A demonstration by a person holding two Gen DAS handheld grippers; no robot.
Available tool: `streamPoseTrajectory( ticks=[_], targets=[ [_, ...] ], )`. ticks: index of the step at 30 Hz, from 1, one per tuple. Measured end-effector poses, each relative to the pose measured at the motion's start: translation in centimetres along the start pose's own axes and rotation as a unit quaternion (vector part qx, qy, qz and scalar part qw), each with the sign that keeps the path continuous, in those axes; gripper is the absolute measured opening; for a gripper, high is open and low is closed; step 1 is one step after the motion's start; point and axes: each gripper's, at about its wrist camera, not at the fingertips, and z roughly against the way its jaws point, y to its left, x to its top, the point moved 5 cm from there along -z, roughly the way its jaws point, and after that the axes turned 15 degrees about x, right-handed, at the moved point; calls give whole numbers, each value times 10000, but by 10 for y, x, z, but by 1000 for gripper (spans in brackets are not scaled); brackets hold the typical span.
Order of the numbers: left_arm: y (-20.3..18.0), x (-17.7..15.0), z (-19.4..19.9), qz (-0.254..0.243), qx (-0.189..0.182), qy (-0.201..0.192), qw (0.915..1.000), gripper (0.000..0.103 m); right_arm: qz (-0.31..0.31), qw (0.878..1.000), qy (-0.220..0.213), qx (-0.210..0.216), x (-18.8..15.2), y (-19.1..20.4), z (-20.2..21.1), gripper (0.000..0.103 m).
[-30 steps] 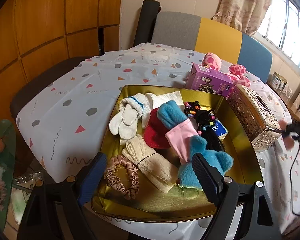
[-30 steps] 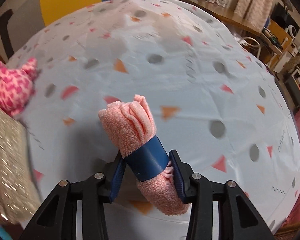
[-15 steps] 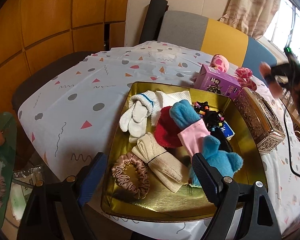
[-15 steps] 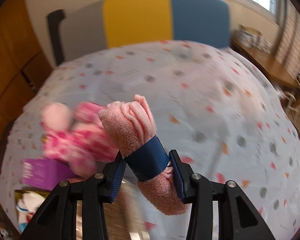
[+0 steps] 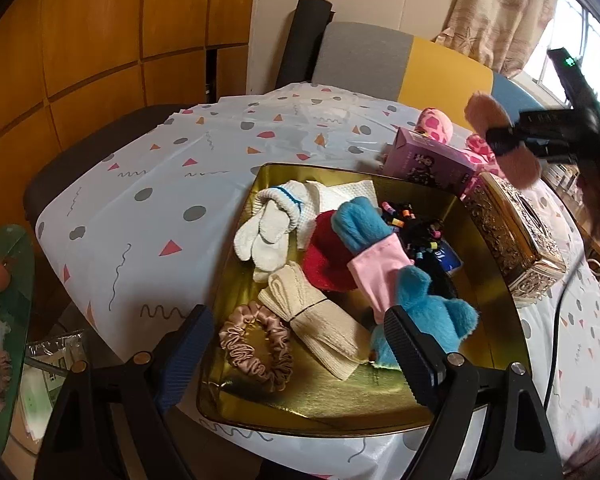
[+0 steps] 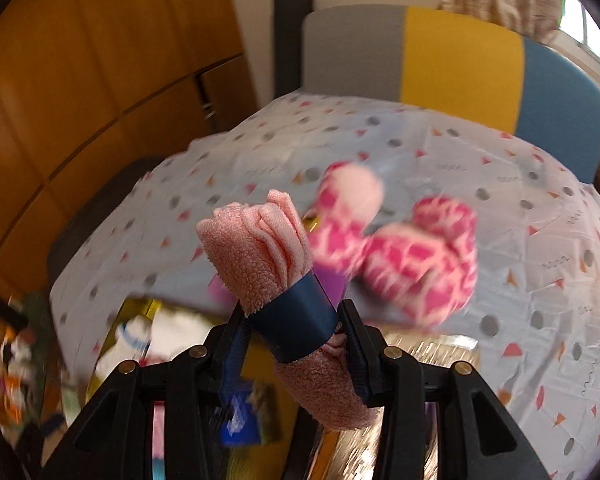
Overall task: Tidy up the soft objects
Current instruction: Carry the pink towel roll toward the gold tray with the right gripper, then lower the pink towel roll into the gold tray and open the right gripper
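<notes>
Right claw [image 6: 296,332] — tight on pink towel roll [image 6: 260,248] — above gold tray [image 5: 480,360].

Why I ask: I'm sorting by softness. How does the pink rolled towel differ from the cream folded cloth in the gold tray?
The pink rolled towel is fluffy, banded in blue and held in the air by the right gripper; the cream folded cloth looks flat-knit, tied with a thin dark band, lying in the gold tray. Both are bundled fabric.

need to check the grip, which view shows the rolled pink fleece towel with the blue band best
The right wrist view: the rolled pink fleece towel fills the centre, sharp, with the right gripper clamped on its blue band. The left wrist view shows it small and blurred at the right edge.
</notes>
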Motion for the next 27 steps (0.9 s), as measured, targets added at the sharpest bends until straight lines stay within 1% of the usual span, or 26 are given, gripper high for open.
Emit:
streamPoseTrajectory(
  ticks=[3,7,12,17,19,24,27],
  targets=[
    [-4,-1,4,-55,-11,-30,10000,87,158,9997,174,65,-25,8,4,43],
    [-9,-1,9,-118,-23,-88,9999,87,283,9987,431,7,-68,14,16,43],
    [-16,-2,15,-219,-29,-156,9996,89,330,9977,584,51,-109,21,33,44],
    [-21,-2,19,-285,7,-248,9993,90,122,9972,630,386,-151,34,45,44],
    [-23,-1,21,-302,27,-288,9991,93,-51,9965,604,569,-164,42,45,44],
    [-24,0,26,-345,108,-388,9986,94,-357,9952,409,816,-168,58,30,44],
    [-22,0,27,-344,142,-425,9984,95,-548,9949,338,781,-163,63,12,44]
  ],
)
